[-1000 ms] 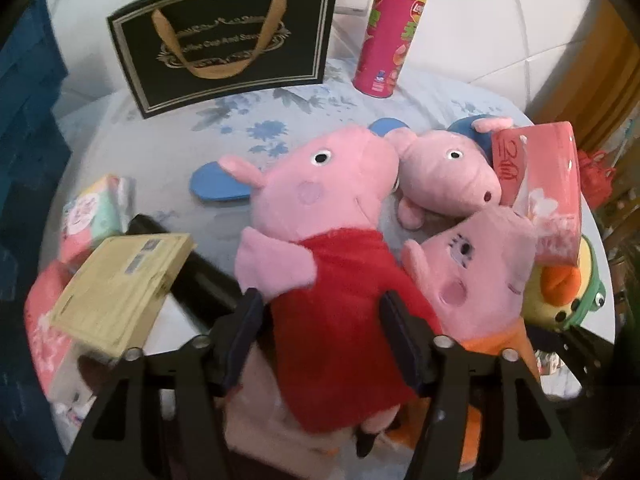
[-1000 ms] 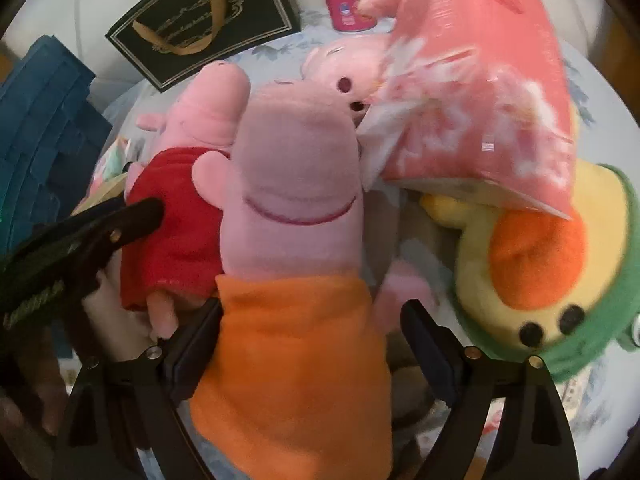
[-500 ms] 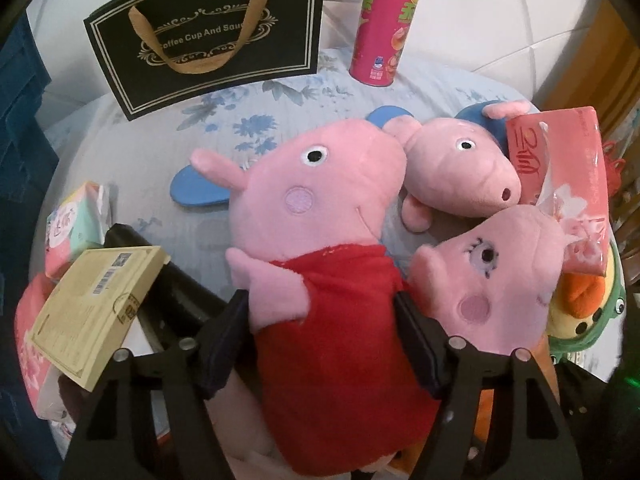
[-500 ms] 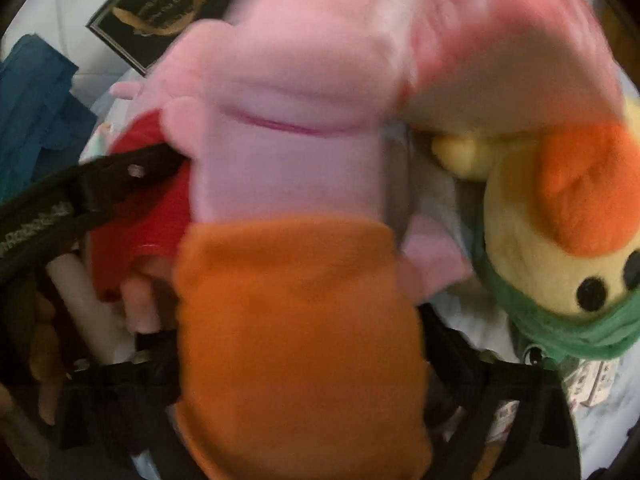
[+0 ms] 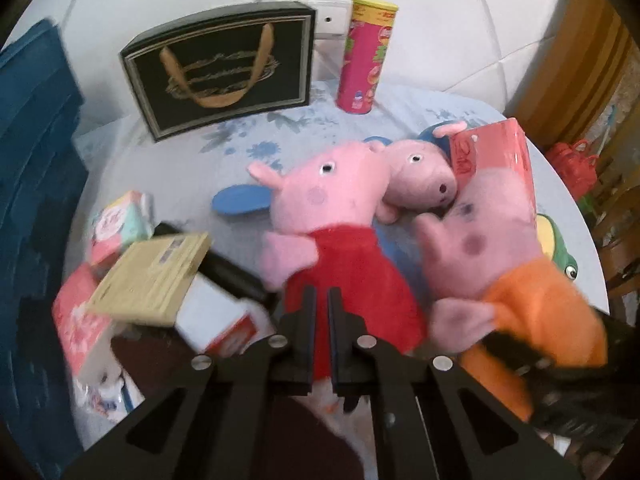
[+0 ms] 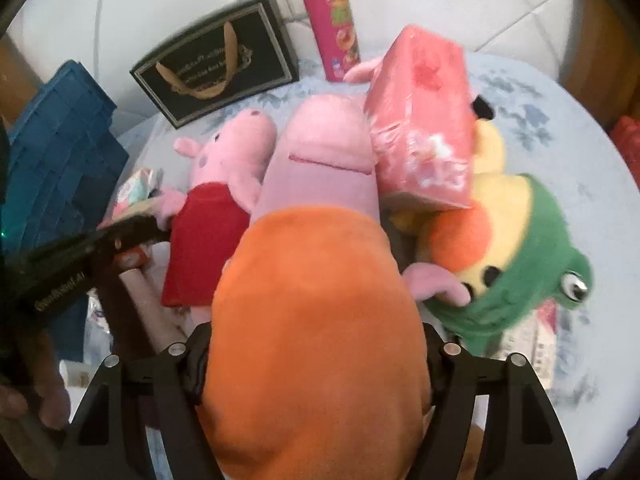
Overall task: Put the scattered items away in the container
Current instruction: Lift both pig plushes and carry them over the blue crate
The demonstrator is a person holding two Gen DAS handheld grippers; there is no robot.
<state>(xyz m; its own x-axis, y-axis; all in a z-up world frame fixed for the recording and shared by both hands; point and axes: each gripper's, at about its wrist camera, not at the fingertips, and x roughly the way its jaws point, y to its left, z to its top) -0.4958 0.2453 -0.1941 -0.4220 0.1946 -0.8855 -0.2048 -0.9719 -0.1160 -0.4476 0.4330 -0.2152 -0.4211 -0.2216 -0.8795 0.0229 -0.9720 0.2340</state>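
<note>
We found a round table under a pale floral cloth carrying the scattered items, with a blue crate standing at its left edge. A black gift bag with gold handles stood upright at the far edge, a pink snack canister beside it. Of the toys, the pig plush in the orange dress was the largest in view; the right gripper had just been closing and its fingers pressed both flanks of the orange body. The pig plush in the red dress lay mid-table, and the left gripper had just closed to a narrow slit, pinching a fold of the red fabric. A yellow plush in a green frog hood lay toward the right edge, a pink tissue pack leaning over it. A smaller pig plush lay beyond the two. Near the left edge sat a tan carton and small packets, blurred.
</note>
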